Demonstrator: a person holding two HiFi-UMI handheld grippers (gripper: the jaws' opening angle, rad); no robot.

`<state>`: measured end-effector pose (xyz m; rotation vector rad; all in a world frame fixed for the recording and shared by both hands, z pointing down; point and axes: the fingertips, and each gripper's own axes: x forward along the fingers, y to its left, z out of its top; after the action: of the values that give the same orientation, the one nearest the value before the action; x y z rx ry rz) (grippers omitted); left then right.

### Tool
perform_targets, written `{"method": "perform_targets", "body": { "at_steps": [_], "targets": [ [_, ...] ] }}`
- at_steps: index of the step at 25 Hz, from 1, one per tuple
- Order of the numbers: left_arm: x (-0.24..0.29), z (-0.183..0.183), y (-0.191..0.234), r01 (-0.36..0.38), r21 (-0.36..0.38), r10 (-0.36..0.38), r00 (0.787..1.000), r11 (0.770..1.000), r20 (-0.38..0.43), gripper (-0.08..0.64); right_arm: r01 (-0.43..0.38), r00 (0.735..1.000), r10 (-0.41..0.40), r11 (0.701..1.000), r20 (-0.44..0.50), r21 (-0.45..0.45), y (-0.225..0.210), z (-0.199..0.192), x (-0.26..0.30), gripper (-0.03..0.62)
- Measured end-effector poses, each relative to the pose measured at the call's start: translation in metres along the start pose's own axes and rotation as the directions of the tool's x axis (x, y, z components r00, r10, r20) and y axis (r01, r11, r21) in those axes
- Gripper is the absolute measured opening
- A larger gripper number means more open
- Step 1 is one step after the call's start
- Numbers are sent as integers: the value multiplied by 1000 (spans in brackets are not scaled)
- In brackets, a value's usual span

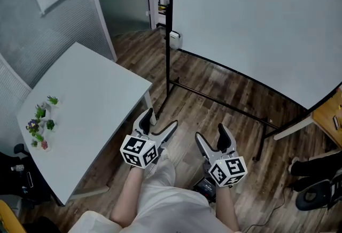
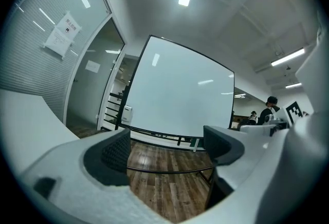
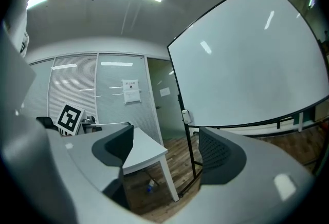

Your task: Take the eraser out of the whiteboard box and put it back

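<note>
left hand-held gripper [image 1: 161,119], right hand-held gripper [image 1: 210,132]: jaws apart, empty | 1 whiteboard [image 1: 251,18] | 1 surface [image 1: 91,98], corner near left | floor [image 1: 208,111] open between

Left hand-held gripper [image 1: 161,119], right hand-held gripper [image 1: 209,131]: white, dark-lined, marker cube [image 1: 139,152] each (black-white squares).

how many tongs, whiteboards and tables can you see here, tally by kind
tongs: 2 (left tongs, right tongs)
whiteboard: 1
table: 1
total: 4
</note>
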<state>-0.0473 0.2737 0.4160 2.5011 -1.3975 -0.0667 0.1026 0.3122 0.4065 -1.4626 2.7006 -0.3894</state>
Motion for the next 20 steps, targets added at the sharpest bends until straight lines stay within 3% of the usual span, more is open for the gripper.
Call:
{"method": "perform_targets", "body": {
  "at_steps": [5,12,20],
  "targets": [
    [86,33,56,29,3,-29,999,1000,-20,428,26,1000,-26,1000,-6,13,-44,29,97,393],
    [176,67,142,16,26,-15,1000,1000,-26,428,45,999,-45,999,-24,23,-91,49,209,393],
    [233,71,192,41,32,-39,997,999,-63,428,96,995,-96,995,-23,34,-125,51,264,393]
  ]
}}
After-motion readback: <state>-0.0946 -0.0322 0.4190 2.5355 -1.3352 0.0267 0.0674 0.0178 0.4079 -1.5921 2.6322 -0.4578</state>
